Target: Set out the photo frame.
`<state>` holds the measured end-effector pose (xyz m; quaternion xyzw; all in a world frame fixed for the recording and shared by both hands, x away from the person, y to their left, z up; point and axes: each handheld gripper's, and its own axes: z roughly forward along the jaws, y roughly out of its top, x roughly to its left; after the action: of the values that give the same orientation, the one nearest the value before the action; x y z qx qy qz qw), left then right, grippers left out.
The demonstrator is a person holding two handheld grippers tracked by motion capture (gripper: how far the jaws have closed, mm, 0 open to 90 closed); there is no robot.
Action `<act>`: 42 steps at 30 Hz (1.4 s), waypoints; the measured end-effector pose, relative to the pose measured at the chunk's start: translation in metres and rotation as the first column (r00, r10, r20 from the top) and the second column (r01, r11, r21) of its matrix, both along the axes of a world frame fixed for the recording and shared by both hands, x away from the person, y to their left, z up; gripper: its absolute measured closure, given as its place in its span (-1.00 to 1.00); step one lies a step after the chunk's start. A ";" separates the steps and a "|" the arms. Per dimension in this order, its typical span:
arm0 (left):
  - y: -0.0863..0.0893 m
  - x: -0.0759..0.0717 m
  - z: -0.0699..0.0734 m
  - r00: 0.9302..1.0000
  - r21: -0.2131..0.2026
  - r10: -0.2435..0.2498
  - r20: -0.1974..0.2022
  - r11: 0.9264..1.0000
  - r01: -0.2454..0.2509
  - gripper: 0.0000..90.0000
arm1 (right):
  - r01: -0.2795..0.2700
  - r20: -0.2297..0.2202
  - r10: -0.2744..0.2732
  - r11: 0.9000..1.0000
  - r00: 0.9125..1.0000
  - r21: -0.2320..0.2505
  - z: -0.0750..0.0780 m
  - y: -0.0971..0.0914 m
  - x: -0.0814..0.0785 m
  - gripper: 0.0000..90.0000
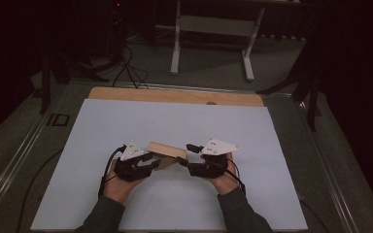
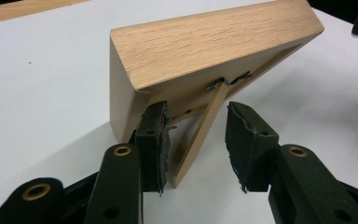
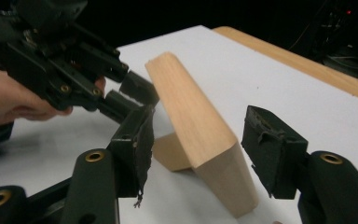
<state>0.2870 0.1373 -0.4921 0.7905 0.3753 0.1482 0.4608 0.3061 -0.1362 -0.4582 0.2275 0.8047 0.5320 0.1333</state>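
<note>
Dim room, dark at the edges. White sheet (image 1: 175,126) spread over a wooden tabletop (image 1: 175,95), bare wood strip left along the 12 o'clock edge. Grey carpeted floor (image 1: 213,63) beyond. At 12 o'clock, pale legs of a second table (image 1: 213,24). At 11 o'clock, black cables (image 1: 131,68) trailing over the floor below a small red light (image 1: 118,5). Black stand legs (image 1: 311,92) at 2 o'clock. Metal rail (image 1: 24,141) along the 9 o'clock side.
</note>
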 end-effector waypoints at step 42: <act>-0.003 -0.001 0.003 1.000 0.021 0.002 0.028 1.000 -0.003 0.99 | 0.173 -0.108 -0.168 0.984 0.980 0.045 -0.026 -0.006 0.030 0.99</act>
<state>0.2856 0.1347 -0.4894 0.7926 0.3681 0.1638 0.4577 0.3362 -0.1422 -0.4844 0.3264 0.7732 0.5278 0.1303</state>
